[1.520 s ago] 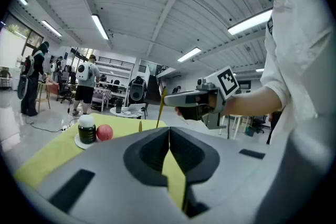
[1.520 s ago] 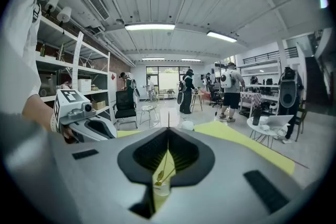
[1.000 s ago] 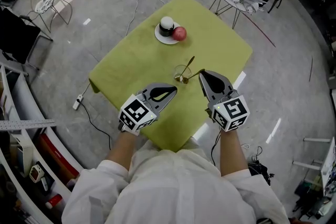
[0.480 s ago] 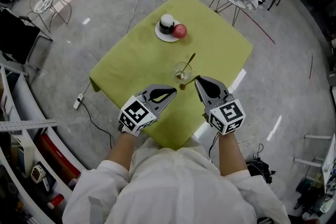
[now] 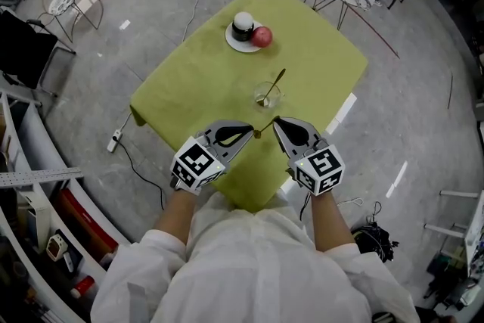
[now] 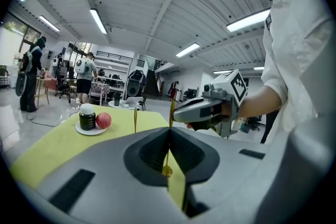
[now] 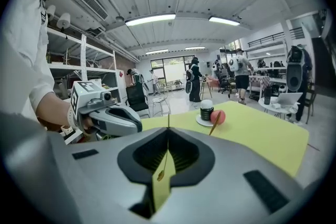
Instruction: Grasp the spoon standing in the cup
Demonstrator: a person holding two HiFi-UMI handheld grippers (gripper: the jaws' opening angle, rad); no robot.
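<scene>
- Target spoon (image 5: 275,82) stands tilted in glass cup (image 5: 266,96) on green cloth (image 5: 197,79), clear of both tongs.
- Right gripper (image 5: 276,121): jaws closed on second spoon (image 5: 259,134), small and gold, its bowl hanging low.
- Left gripper (image 5: 249,129): jaws together, tip just beside second spoon; contact cannot be told.

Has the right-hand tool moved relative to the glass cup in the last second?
Yes. The right tool, gripping a spoon, has drawn back from the glass cup toward the person; earlier its tip was beside the cup.
</scene>
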